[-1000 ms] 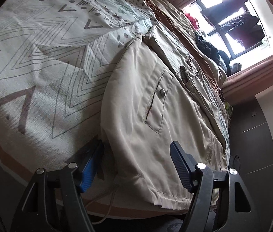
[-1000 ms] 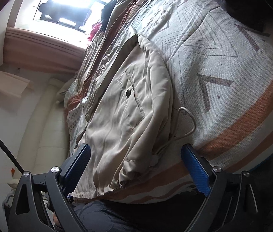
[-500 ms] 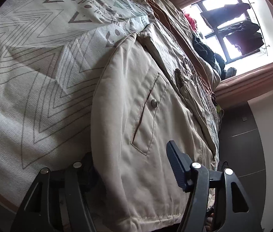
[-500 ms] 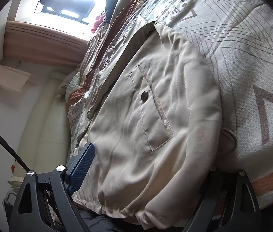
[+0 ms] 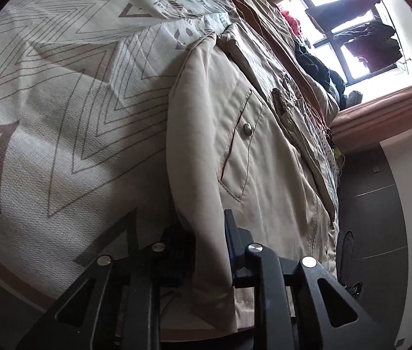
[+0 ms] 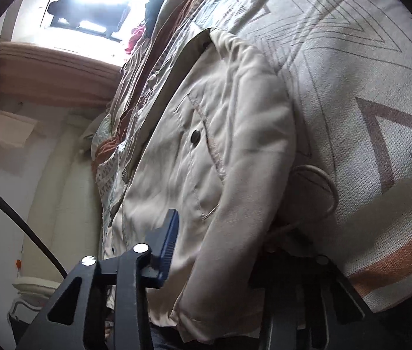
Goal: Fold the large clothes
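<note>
Both tongs closing, left gripper [image 5: 206, 248] and right gripper [image 6: 220, 250] pinching jacket [image 5: 264, 175] hem at frame bottom; fold itself not started.

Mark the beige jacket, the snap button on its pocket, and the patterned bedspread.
beige jacket [image 5: 279, 204], left wrist view, front panel below the pocket.
snap button [image 5: 247, 128], left wrist view, its metal cap.
patterned bedspread [image 6: 366, 73], right wrist view, bare zigzag-printed area beside the jacket.

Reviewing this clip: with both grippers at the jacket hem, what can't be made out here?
- Right wrist view: the right gripper's far finger, hidden under the beige jacket.
- Left wrist view: the left gripper's closing grip, in shadow behind the fold.
- Both views: the hem, cut off by the bottom edge.
</note>
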### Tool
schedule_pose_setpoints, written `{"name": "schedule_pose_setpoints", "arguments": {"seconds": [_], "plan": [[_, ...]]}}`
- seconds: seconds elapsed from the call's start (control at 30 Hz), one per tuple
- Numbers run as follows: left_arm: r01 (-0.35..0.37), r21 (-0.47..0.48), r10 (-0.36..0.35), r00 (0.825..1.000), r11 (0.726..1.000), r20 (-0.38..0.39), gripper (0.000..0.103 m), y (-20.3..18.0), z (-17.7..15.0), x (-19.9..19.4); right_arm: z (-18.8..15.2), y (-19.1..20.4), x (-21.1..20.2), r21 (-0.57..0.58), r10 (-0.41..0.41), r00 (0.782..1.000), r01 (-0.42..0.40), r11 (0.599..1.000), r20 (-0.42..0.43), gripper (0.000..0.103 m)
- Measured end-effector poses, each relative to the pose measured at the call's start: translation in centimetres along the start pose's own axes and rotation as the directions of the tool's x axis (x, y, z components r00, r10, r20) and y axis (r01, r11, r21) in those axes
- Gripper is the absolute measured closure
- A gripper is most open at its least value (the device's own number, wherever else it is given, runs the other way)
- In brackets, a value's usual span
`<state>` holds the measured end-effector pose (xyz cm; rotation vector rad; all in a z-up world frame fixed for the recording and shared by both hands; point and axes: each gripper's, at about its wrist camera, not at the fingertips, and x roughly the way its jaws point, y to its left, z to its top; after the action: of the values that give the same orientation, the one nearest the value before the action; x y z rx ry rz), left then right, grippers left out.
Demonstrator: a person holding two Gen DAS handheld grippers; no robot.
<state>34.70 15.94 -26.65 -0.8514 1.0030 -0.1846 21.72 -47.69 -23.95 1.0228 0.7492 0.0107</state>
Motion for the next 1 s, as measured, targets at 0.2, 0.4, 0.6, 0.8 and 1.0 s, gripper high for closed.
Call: {"name": "schedule_pose_setpoints", "arguments": {"seconds": [0.2, 0.4, 0.6, 0.8, 1.0], "plan": [[0.062, -0.067, -0.06, 0.998, 0.996, 0.029, 0.089, 0.7, -0.3, -1.1, -0.8, 0.3, -1.3, 0.002, 0.04, 0.999, -0.04, 0.999, 0.021, 0.093], [0.124, -0.047, -0.12, 0.99, 0.991, 0.071, 0.091, -0.7, -0.6, -3.4, -1.1, 1.7, -3.2, -0.029, 0.122, 0.991, -0.121, 0.992, 0.056, 0.096], [0.22, -0.035, -0.214, 0.969, 0.975, 0.124, 0.091, -1.8, -1.2, -6.4, -1.9, 2.9, -5.4, -0.065, 0.202, 0.977, -0.197, 0.978, 0.073, 0.096], [0.267, -0.015, -0.262, 0.952, 0.963, 0.162, 0.092, -2.5, -2.0, -9.9, -2.8, 3.5, -8.8, -0.107, 0.263, 0.961, -0.254, 0.961, 0.084, 0.096], [0.311, 0.026, -0.31, 0.93, 0.95, 0.199, 0.092, -3.3, -3.5, -13.8, -4.1, 5.0, -11.5, -0.152, 0.317, 0.944, -0.302, 0.941, 0.091, 0.096]]}}
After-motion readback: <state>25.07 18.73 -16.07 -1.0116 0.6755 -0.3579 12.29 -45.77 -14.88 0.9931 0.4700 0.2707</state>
